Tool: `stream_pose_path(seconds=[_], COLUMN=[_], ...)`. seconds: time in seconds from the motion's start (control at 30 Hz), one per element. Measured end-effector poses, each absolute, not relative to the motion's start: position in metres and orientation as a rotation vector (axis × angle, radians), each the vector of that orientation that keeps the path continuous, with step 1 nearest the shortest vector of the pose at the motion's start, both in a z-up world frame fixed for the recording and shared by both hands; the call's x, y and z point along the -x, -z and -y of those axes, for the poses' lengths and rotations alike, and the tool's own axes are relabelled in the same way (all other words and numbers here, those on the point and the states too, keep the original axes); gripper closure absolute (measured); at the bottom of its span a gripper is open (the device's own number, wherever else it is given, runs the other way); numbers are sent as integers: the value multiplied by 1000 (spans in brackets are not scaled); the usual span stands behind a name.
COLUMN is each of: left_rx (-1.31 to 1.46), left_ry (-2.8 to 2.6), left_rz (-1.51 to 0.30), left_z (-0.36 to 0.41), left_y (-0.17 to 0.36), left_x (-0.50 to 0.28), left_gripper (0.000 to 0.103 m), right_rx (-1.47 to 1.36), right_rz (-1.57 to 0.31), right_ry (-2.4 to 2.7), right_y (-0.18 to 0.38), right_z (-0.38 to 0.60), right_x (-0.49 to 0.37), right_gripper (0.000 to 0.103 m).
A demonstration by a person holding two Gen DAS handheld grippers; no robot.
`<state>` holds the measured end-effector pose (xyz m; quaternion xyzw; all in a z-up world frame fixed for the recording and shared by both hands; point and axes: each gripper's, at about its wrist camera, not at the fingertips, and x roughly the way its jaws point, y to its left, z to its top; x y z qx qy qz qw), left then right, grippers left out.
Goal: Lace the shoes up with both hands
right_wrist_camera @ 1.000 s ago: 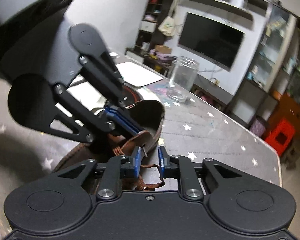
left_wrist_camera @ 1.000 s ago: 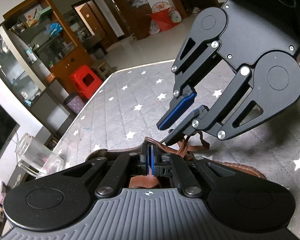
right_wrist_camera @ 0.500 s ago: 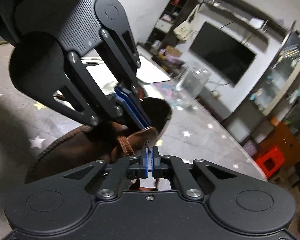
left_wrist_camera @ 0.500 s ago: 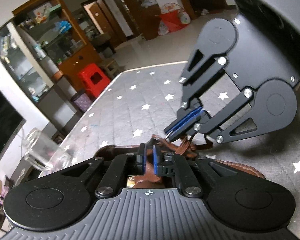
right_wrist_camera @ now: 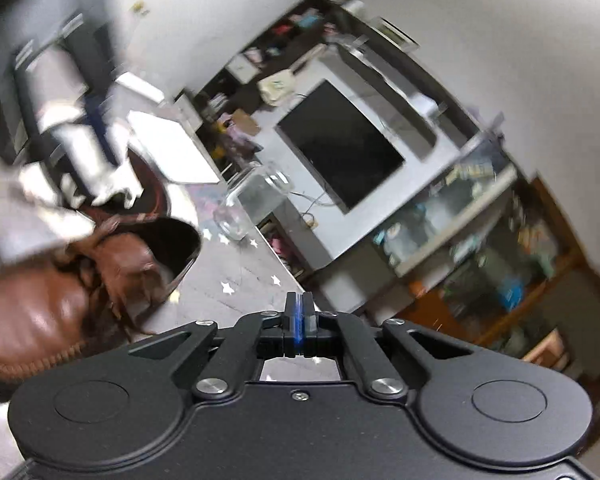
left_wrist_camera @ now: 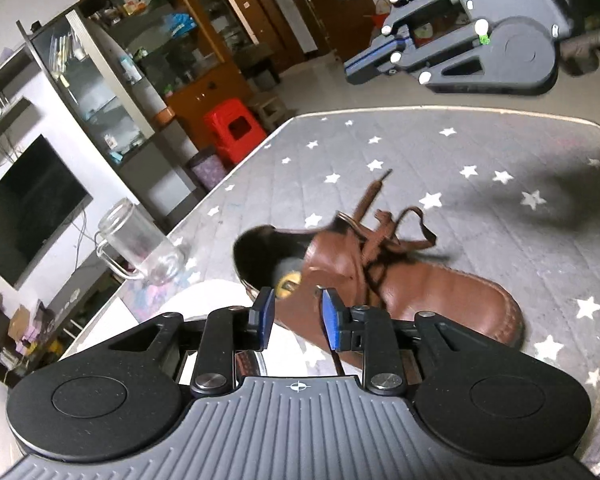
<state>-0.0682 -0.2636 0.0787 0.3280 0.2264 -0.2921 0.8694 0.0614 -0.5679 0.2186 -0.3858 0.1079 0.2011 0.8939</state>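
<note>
Left gripper (left_wrist_camera: pixel 296 318), lower centre of the left wrist view: fingers spread apart, nothing between the blue pads, poised just short of the heel opening of the shoe (left_wrist_camera: pixel 400 280). Right gripper (right_wrist_camera: pixel 299 322), lower centre of its own view: pads pressed together with only a blue seam showing, nothing visibly caught between them; also visible at upper right of the left wrist view, raised well clear of the table (left_wrist_camera: pixel 500 152).

Shoe: brown leather, centre of the left wrist view, on its sole on the star-patterned table, toe toward lower right, heel toward the camera. Lace (left_wrist_camera: pixel 374 216): brown, flat, crossed over the tongue, with one loose loop standing up at right and one free end trailing toward upper centre, tipped by a dark aglet. Whether knotted or merely crossed: not legible. Right wrist view smeared by motion; shoe at its left edge.

Handling, as judged: leather upper stiff enough to hold shape, shoe light enough to skid if pulled sideways. Lace limp and thin, prone to slipping from smooth pads; best taken near the stiff tip or at the loop's crown. Glass jar (left_wrist_camera: pixel 140 242) nearby at left: fragile, worth avoiding.
</note>
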Motion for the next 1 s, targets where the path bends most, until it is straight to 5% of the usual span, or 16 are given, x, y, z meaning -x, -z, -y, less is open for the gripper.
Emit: stream_pose_path(seconds=[0.27,0.43,0.7,0.77,0.87,1.0], left_rx=[-674,-653,-642,-636,-615,-569], left_ry=[605,588,584,588,586,567], left_rz=[-491,-512,-564,-576,-584,-548], left_z=[267,264,260,260,261,261], left_y=[-70,-65,-53,-51,-50,-64], left_x=[68,59,45,41,38,39], left_gripper=[74,74,74,74,95,100], right_rx=[752,695,590,583,639,902], right_rz=[-316,-348,-390,-394,-366,-174], right_ry=[-547,-580,-621,-620,-605,-533], right_y=[-204,-191,-169,-173,-170,-166], right_z=[559,554,547,541,534,520], right_x=[-45,-58,-84,-67,-59,-38], right_gripper=[102,89,89,98,101,102])
